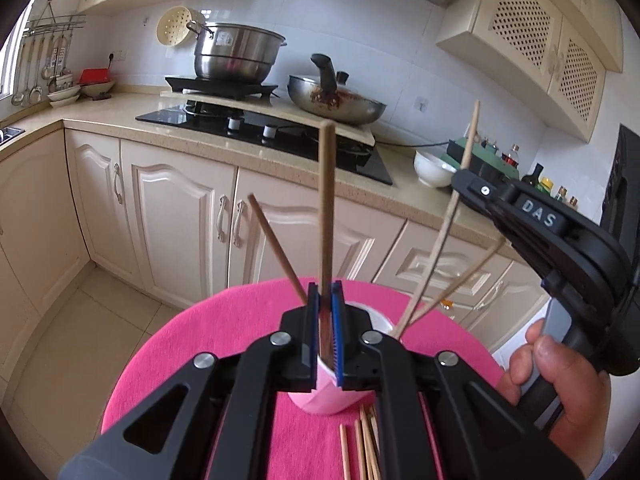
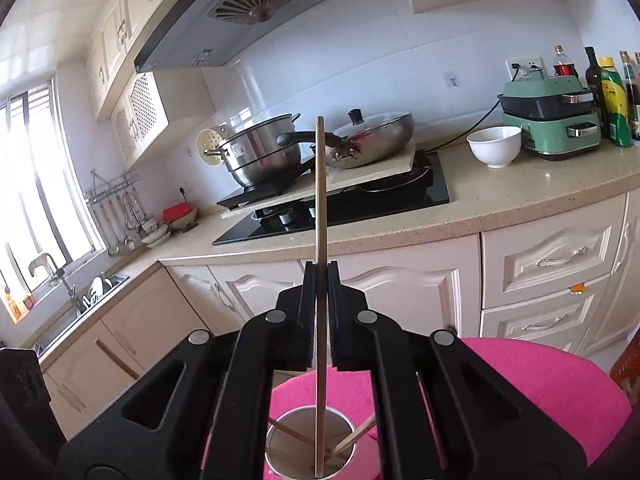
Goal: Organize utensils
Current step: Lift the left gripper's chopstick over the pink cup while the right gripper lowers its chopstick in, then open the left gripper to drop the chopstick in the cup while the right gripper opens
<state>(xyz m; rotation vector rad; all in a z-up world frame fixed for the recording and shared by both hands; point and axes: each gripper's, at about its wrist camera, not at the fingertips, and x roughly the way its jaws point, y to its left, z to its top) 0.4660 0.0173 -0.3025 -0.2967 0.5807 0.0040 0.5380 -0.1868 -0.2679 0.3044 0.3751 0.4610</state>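
Nearest the left camera, our left claw (image 1: 326, 332) is pinched tight on a chopstick (image 1: 327, 216) that stands almost upright, its lower end over the pink cup (image 1: 320, 398) on the pink cloth (image 1: 224, 332) of the round bench. Our right claw (image 2: 320, 316) is likewise clamped on its own chopstick (image 2: 320, 240), whose tip reaches down into the cup's mouth (image 2: 280, 432) among the sticks already leaning there.

We judge the step in hand to be dropping sticks into the cup, with several done and more to go: loose chopsticks (image 1: 366, 446) lie flat on the cloth just beside the cup. Next, we think, each claw needs to lower its stick a little further and then let go, so it falls inside rather than tipping out.

The leaning sticks (image 1: 436, 248) fan outward and could be knocked, and both claws crowd the same small opening. The stove (image 2: 340, 208), white bowl (image 2: 494, 146) and green appliance (image 2: 552, 120) sit well apart on the far counter.
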